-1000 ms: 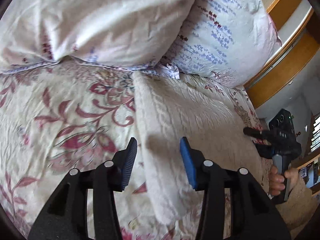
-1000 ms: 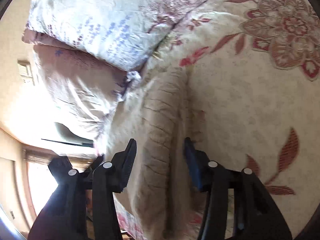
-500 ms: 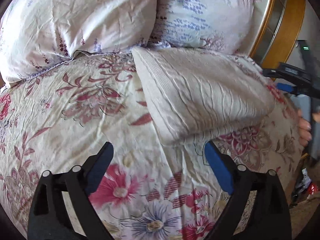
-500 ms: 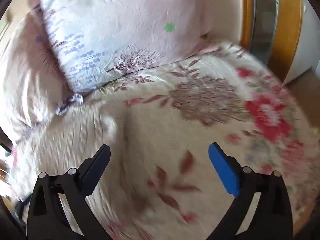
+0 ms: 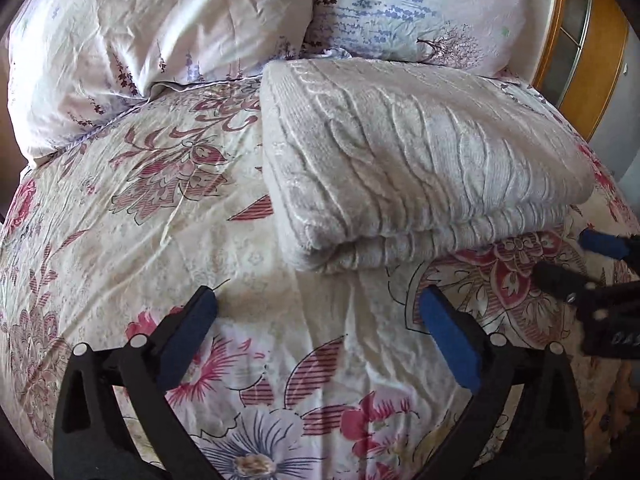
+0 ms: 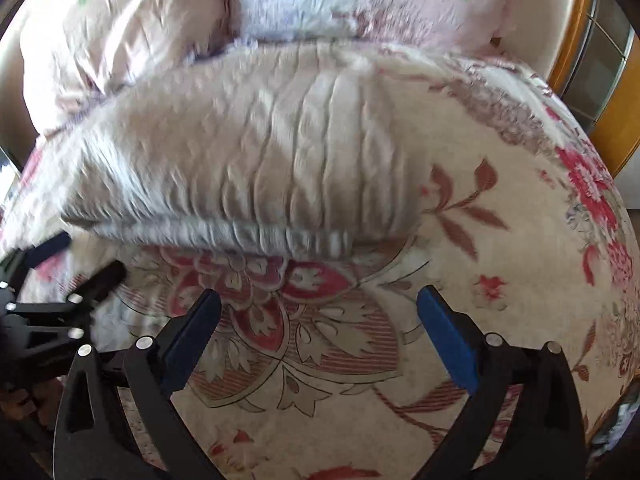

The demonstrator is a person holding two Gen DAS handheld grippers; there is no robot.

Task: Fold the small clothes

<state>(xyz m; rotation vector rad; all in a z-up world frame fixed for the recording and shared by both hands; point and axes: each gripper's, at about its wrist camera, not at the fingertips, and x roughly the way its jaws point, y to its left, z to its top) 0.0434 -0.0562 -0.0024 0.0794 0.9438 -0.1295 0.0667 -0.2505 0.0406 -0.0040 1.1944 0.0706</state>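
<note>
A cream cable-knit sweater (image 5: 416, 160) lies folded into a thick rectangle on the floral bedspread (image 5: 140, 208), its far edge against the pillows. It also shows in the right wrist view (image 6: 248, 160), slightly blurred. My left gripper (image 5: 316, 320) is open and empty, hovering above the bedspread just in front of the sweater's near left corner. My right gripper (image 6: 318, 316) is open and empty, in front of the sweater's near edge. Each gripper shows at the edge of the other's view, the right gripper (image 5: 596, 264) to the right, the left gripper (image 6: 60, 264) to the left.
Two floral pillows (image 5: 160, 28) (image 5: 420, 8) lie behind the sweater. A wooden headboard or frame (image 5: 584, 52) runs along the right side, also in the right wrist view (image 6: 600, 80). The bedspread (image 6: 500, 280) extends to the right of the sweater.
Both grippers opened wide and pulled back from the sweater's edges toward the near side of the bed. The folded sweater stays where it lay.
</note>
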